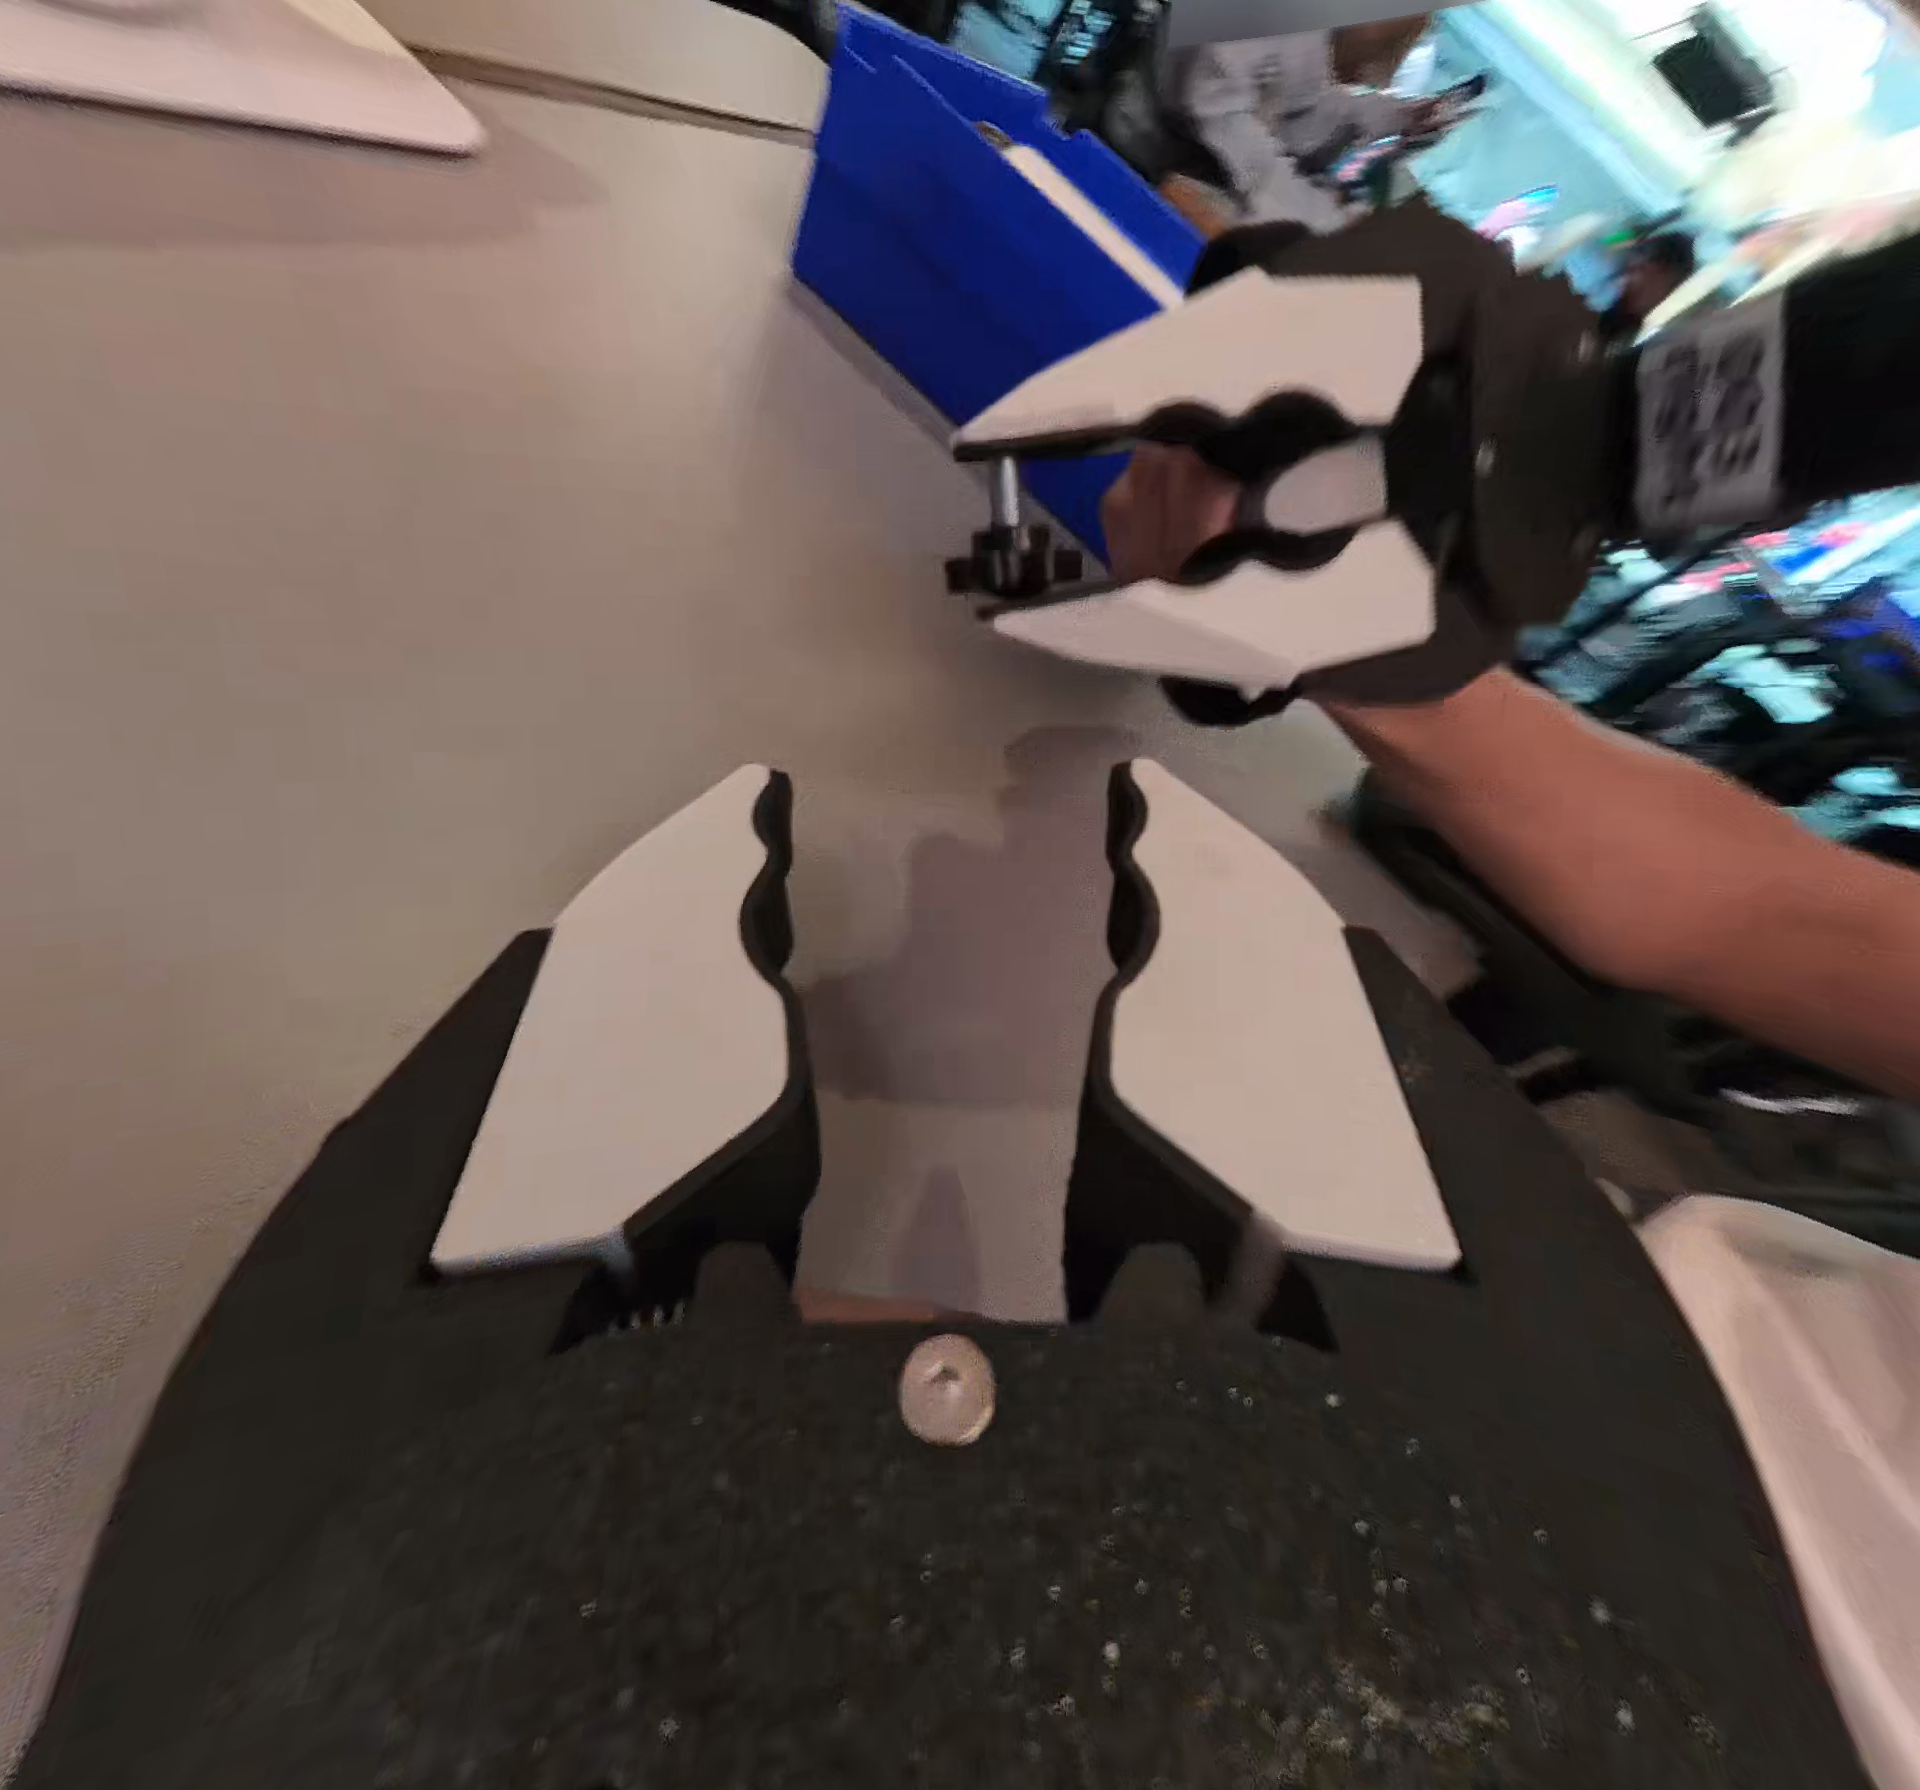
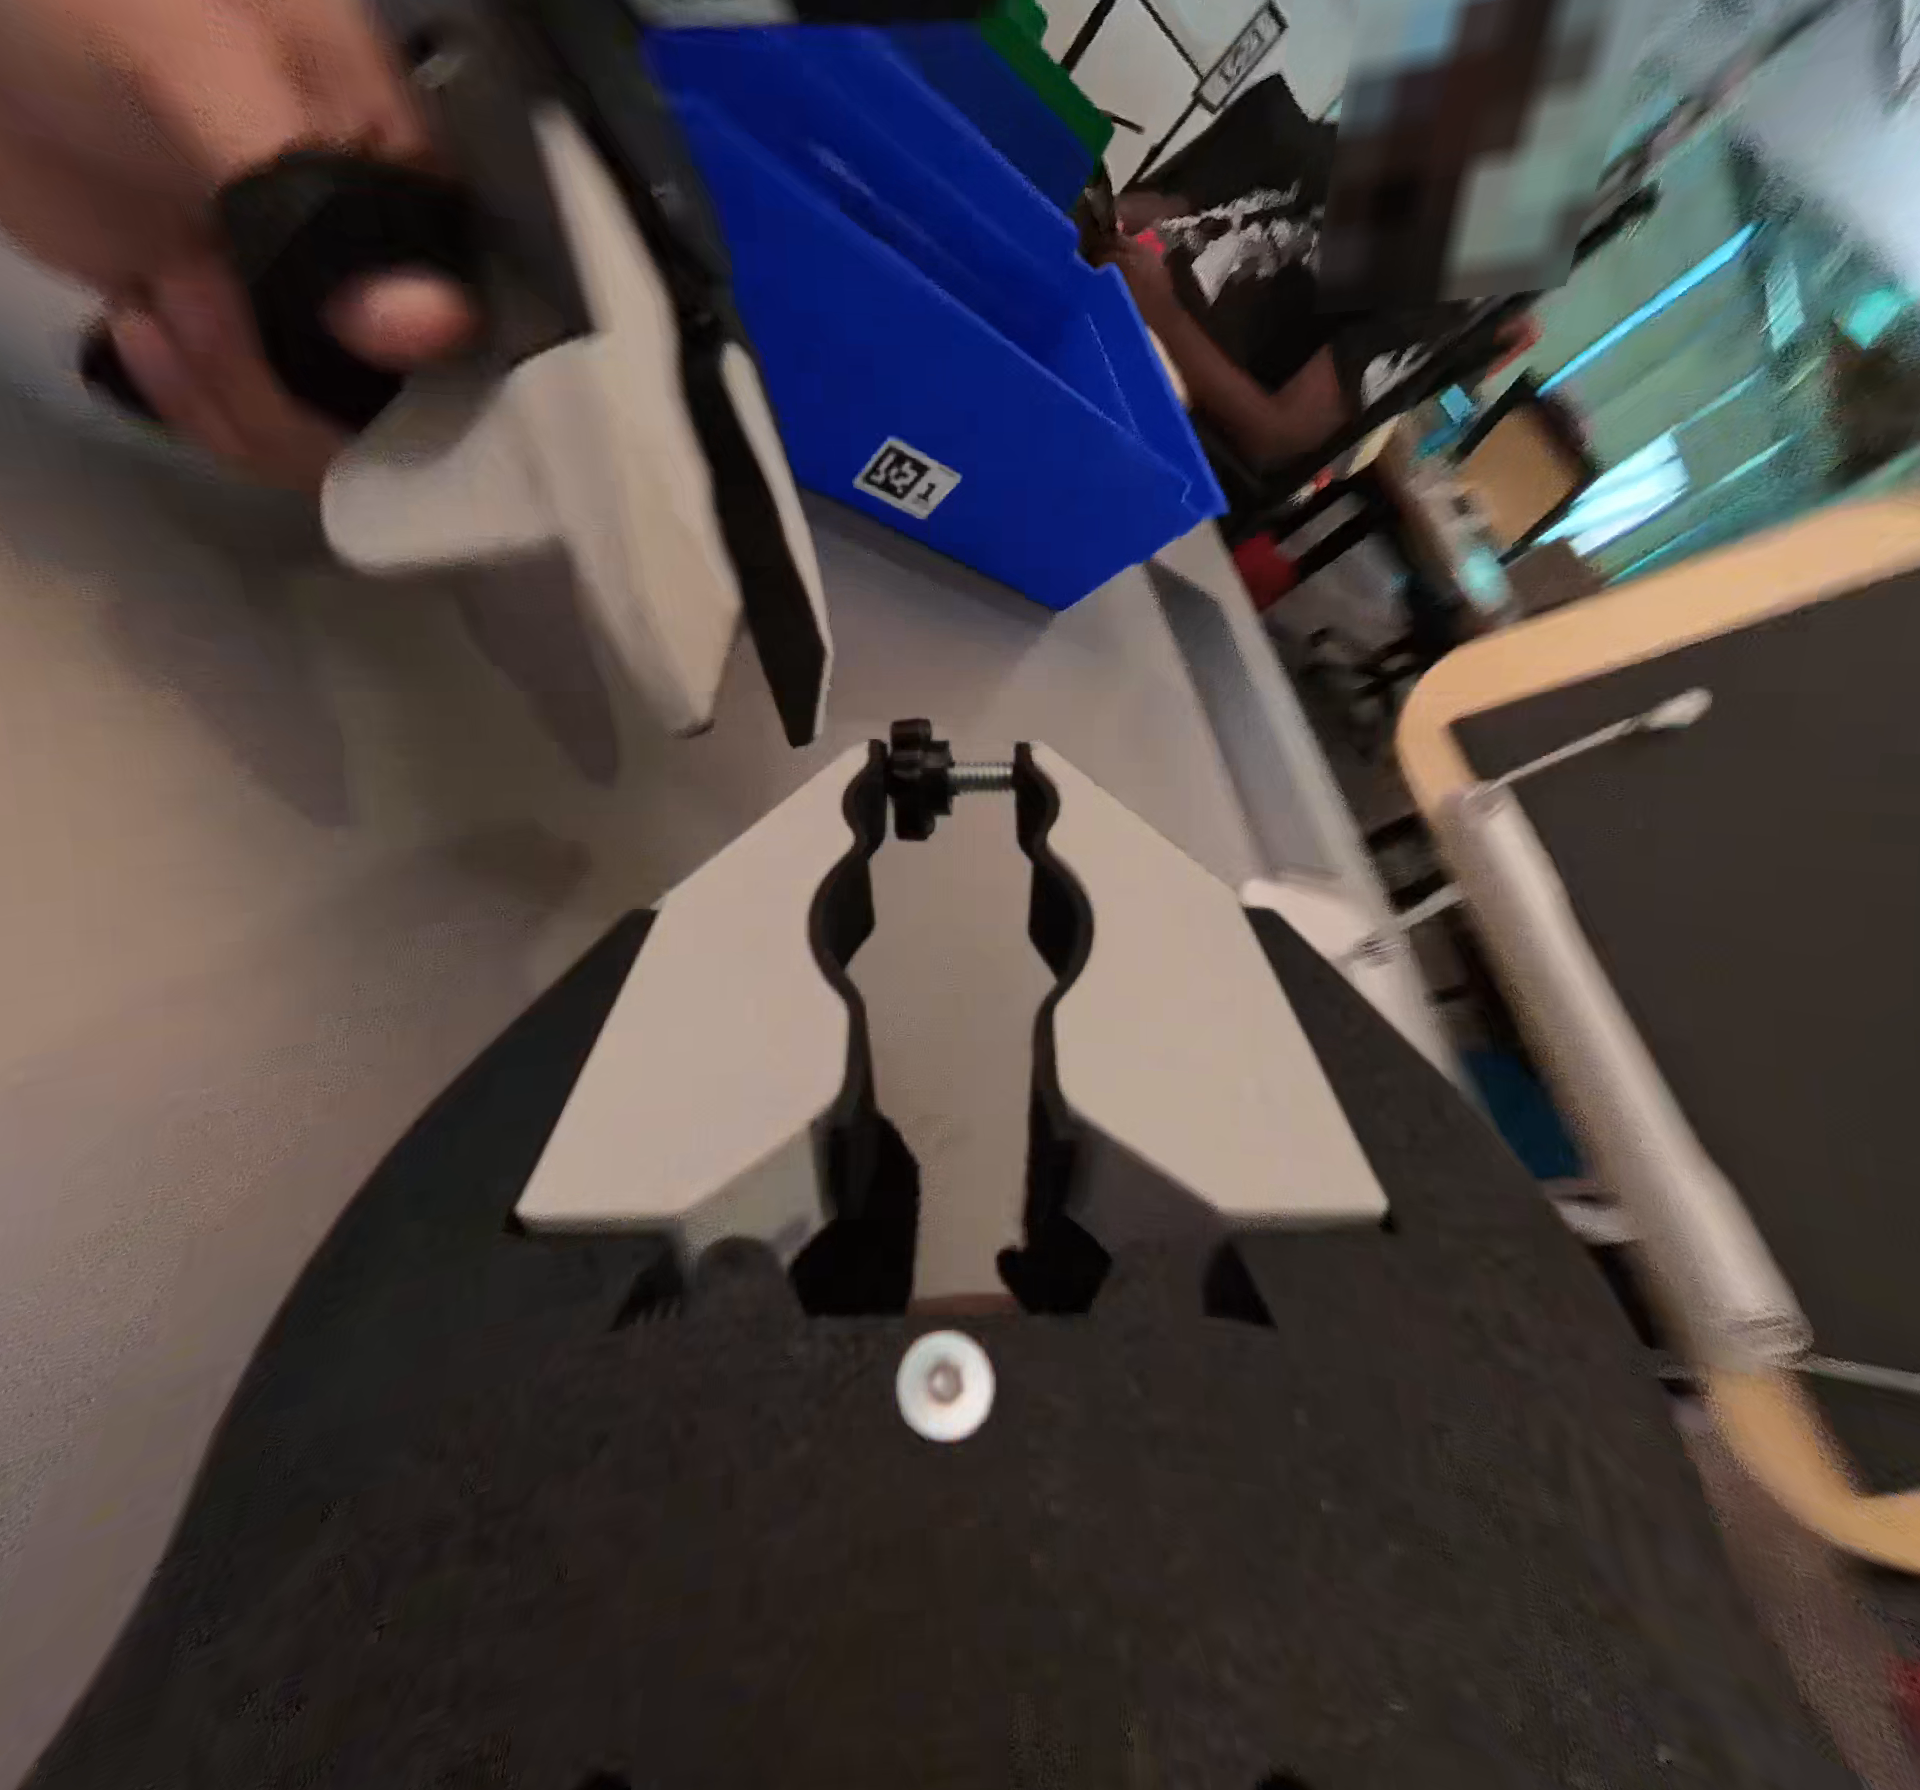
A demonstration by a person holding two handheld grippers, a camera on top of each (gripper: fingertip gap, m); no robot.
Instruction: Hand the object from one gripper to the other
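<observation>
Knob screw [image 2: 925,790], a small black star-shaped plastic knob on a short threaded metal shank, sits pinched at the very tips of the right hand-held gripper [image 2: 948,772]. In the right wrist view the knob presses against the inner black pad of the left finger, and the bare thread spans the narrow gap to the right finger, so the screw lies crosswise between the tips. The left wrist view shows the same screw [image 1: 1006,540] standing upright between the two stacked white fingers of the right hand-held gripper [image 1: 982,525], knob at the lower finger and shank end at the upper one, held in the air above the counter [image 1: 364,597].

The left hand-held gripper [image 1: 948,784] is released: its fingers stand well apart with only the pale counter surface between them, and nothing touches its pads. It lies below and near the screw in its own view, without contact. In the right wrist view, the left hand-held gripper [image 2: 748,701] appears blurred just up and left of the screw, gripped by a bare hand [image 2: 208,213].

Both tools share one build: smooth white angular finger shells, wavy scalloped black inner pads, and a rough, speckled black body with a silver bolt head at its centre. A glossy blue plastic bin [image 2: 935,306] with a slanted open front rests on the matte beige counter beyond the fingers, carrying a small square sticker on its side.
</observation>
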